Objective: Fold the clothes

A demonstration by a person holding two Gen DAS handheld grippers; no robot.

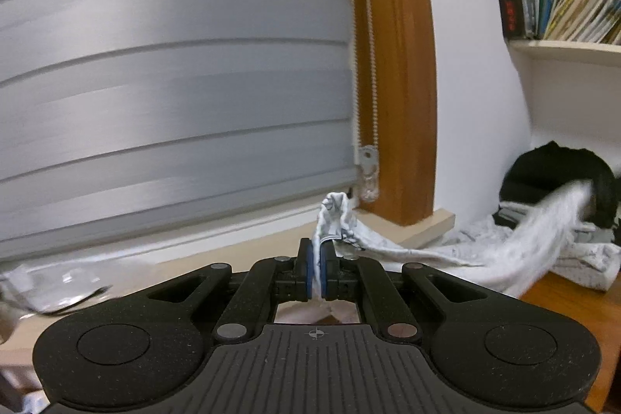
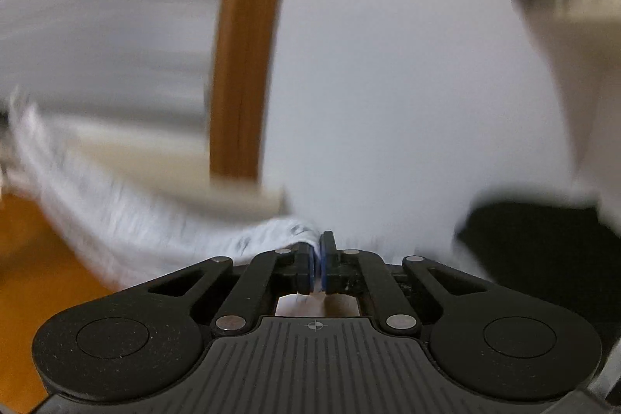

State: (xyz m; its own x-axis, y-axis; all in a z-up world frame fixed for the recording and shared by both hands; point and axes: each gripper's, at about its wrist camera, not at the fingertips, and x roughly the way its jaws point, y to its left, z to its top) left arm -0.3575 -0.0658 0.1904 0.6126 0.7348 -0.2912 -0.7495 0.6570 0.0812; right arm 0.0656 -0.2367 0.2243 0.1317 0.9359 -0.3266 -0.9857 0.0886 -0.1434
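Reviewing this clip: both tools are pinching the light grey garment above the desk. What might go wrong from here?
1. The left tool pinches only a bunched edge of the grey garment, so the cloth could slip out.
2. That raised bunch sits right beside the blind's bead chain and might snag it.
3. The garment trails over the black item and other clothes on the wooden desk; lifting further may drag them. The right tool view is too blurred to judge its hold.
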